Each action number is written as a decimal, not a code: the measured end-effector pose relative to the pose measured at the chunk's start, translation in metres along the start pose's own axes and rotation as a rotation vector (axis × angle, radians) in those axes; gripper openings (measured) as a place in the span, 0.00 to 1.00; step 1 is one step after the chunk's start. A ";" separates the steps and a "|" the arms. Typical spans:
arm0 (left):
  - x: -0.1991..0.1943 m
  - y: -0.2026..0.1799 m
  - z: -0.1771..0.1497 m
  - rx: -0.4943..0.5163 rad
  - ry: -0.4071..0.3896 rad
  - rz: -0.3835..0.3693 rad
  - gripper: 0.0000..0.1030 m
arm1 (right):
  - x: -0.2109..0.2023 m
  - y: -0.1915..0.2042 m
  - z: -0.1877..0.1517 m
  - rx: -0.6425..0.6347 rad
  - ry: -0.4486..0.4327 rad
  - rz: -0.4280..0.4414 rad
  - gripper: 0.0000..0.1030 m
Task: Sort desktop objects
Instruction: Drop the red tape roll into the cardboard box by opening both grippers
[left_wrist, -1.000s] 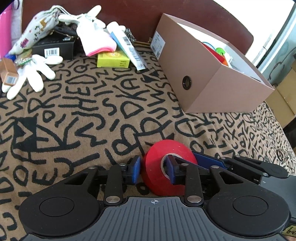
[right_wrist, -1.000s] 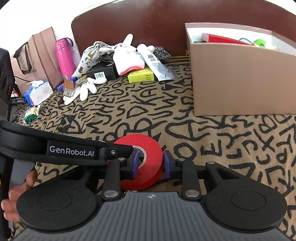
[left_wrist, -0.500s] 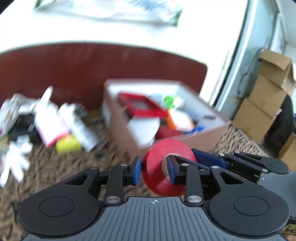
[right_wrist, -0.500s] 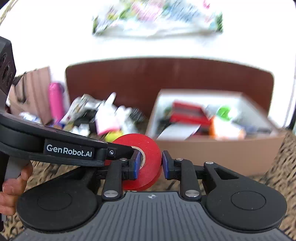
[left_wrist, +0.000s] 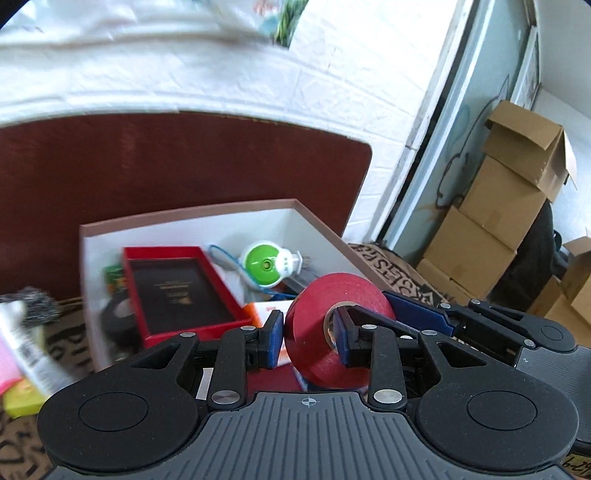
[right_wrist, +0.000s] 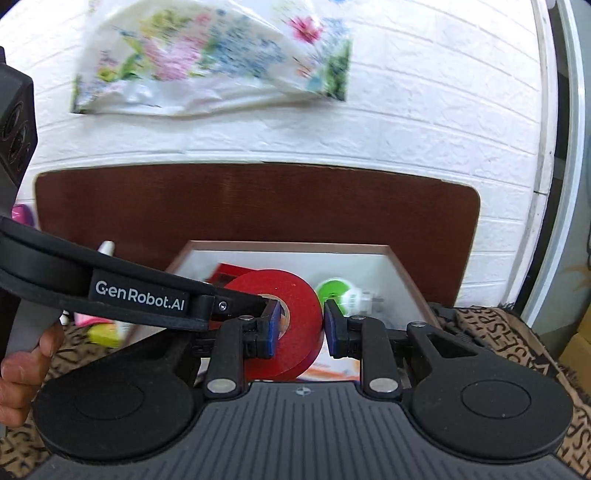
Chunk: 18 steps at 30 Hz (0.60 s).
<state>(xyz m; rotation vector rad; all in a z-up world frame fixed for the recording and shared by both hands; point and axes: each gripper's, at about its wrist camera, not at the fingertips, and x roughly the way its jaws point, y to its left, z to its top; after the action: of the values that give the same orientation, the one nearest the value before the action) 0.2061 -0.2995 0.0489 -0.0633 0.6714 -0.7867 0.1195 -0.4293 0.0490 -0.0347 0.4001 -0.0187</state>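
Observation:
A red tape roll (left_wrist: 332, 314) hangs in the air, gripped from both sides. My left gripper (left_wrist: 306, 338) is shut on it, with one finger in the core and the other on the roll's outer face. My right gripper (right_wrist: 301, 328) is shut on the same red tape roll (right_wrist: 295, 306), its left finger in the core. The roll hangs over the near part of an open brown box (left_wrist: 184, 216) with white inner walls. Inside lie a red tray (left_wrist: 177, 291), a green and white round gadget (left_wrist: 266, 264) and a black tape roll (left_wrist: 118, 321).
A dark brown board (right_wrist: 258, 206) stands behind the box (right_wrist: 288, 244), against a white brick wall with a floral bag (right_wrist: 210, 59). Stacked cardboard boxes (left_wrist: 509, 221) stand at the right. Lettered cloth (right_wrist: 498, 332) covers the surface. A hand (right_wrist: 18, 369) holds the left tool.
Both grippers have lifted the red tape roll off the lettered cloth and carried it toward the box, so that it now hangs over the box's near part. Their hold looks unchanged.

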 end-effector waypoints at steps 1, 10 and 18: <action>0.010 0.001 0.003 -0.003 0.009 -0.004 0.27 | 0.007 -0.006 0.000 0.005 0.011 -0.003 0.28; 0.083 -0.002 0.008 -0.025 0.085 -0.061 0.27 | 0.042 -0.050 -0.013 0.016 0.087 -0.034 0.28; 0.096 -0.004 0.005 -0.057 0.047 -0.024 0.89 | 0.043 -0.064 -0.020 -0.027 0.044 -0.129 0.56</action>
<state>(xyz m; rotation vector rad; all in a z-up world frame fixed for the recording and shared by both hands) 0.2552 -0.3678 0.0031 -0.1051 0.7388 -0.7936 0.1505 -0.4948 0.0165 -0.0867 0.4414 -0.1411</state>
